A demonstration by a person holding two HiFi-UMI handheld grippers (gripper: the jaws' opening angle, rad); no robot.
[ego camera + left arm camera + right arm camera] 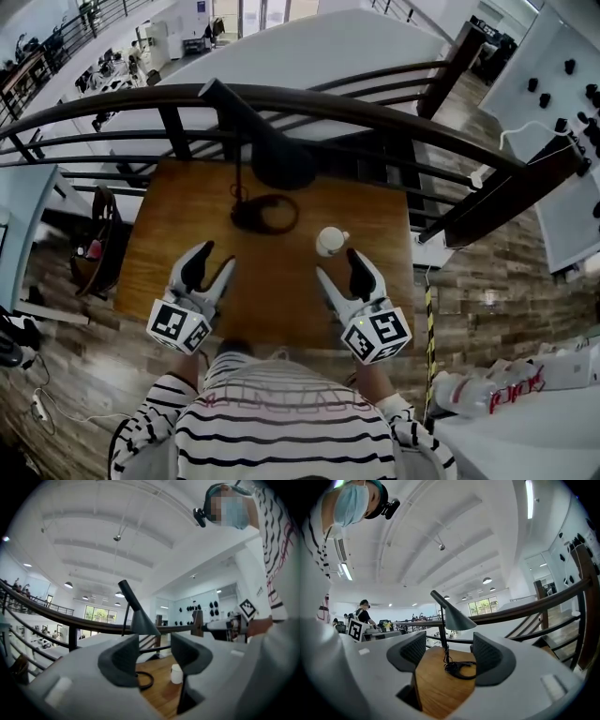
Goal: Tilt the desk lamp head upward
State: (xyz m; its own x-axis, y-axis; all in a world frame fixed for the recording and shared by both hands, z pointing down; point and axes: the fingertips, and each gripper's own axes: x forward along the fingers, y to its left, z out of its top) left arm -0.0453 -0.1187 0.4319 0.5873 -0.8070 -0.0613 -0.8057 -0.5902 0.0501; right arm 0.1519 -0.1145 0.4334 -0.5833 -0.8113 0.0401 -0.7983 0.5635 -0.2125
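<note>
A black desk lamp stands at the far side of the wooden table (187, 246). Its ring base (265, 214) lies flat on the wood and its cone head (278, 150) points downward. The same lamp head (142, 621) shows in the left gripper view, and the lamp head (458, 618) shows again in the right gripper view. My left gripper (212, 270) hovers over the near left of the table, open and empty. On the near right my right gripper (341, 270) is open too, with nothing between its fingers. Both are well short of the lamp.
A small white cup (329, 241) stands on the table just beyond my right gripper. A dark curved railing (375, 111) runs behind the table, close to the lamp. A chair (98, 239) sits at the table's left side, and a white pegboard wall (562, 112) is at the right.
</note>
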